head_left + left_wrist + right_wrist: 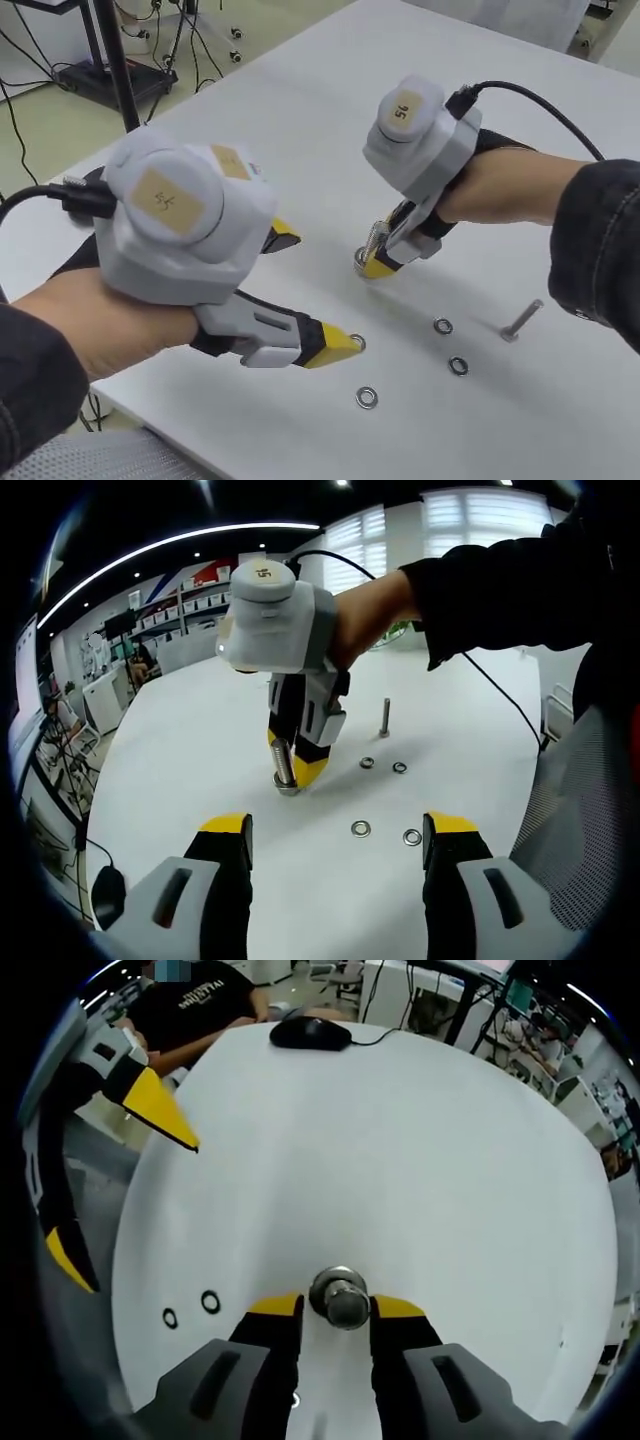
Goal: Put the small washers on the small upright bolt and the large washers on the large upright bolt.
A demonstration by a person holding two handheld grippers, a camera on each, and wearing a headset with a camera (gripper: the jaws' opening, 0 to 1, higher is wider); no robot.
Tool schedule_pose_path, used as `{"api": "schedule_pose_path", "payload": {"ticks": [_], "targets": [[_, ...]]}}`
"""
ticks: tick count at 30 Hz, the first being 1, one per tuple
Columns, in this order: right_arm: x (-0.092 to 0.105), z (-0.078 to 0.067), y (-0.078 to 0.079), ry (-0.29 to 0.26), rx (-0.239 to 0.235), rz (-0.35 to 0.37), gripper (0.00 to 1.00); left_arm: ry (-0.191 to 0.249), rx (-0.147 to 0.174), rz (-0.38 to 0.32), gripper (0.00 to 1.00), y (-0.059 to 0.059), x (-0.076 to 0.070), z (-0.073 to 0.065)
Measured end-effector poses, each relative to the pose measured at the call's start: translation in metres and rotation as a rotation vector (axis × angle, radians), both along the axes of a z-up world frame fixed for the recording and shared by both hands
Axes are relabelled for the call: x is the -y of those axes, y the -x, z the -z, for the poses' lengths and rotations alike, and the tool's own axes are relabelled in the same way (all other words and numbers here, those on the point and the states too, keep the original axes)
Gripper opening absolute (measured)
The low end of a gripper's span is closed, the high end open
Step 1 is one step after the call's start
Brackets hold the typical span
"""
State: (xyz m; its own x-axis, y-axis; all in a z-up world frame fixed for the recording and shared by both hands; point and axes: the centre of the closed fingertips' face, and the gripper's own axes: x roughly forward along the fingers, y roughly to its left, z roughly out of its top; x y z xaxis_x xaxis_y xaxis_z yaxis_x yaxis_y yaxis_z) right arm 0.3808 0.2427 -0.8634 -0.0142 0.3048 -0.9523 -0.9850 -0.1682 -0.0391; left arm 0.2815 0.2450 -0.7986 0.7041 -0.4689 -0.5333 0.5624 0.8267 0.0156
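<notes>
Since the large bolt (340, 1298) is solid threaded steel, it will neither bend nor crush. The right gripper (337, 1312) has its jaws closed on the shank, and the left gripper view shows the bolt upright with its head down, apparently against the white tabletop (300, 100). The threads give the jaws some bite, but a round shank can roll between flat faces, so a grip square across it, low near the head, looks soundest. The small bolt (522, 320) stands on its own head well apart from the large one, with neither gripper touching it. The left gripper (338, 825) has its jaws spread wide and holds nothing. Four washers (443, 325) lie flat on the tabletop, two just ahead of those open jaws and two nearer the small bolt. They are thin, light, hard and smooth (likely to skid when nudged), so each is best pinched edge to edge across its outer rim. Which washers are large and which small I cannot tell with confidence.
</notes>
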Motion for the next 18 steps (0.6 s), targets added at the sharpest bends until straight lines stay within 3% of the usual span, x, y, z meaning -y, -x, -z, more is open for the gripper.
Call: {"api": "schedule_pose_path", "payload": {"ticks": [11, 18], "targets": [[0.019, -0.006, -0.005, 0.008, 0.025, 0.021, 0.28, -0.001, 0.003, 0.005, 0.68, -0.001, 0.003, -0.001], [0.029, -0.009, 0.001, 0.004, 0.029, 0.026, 0.27, -0.001, 0.002, 0.012, 0.68, -0.001, 0.004, 0.0]]}}
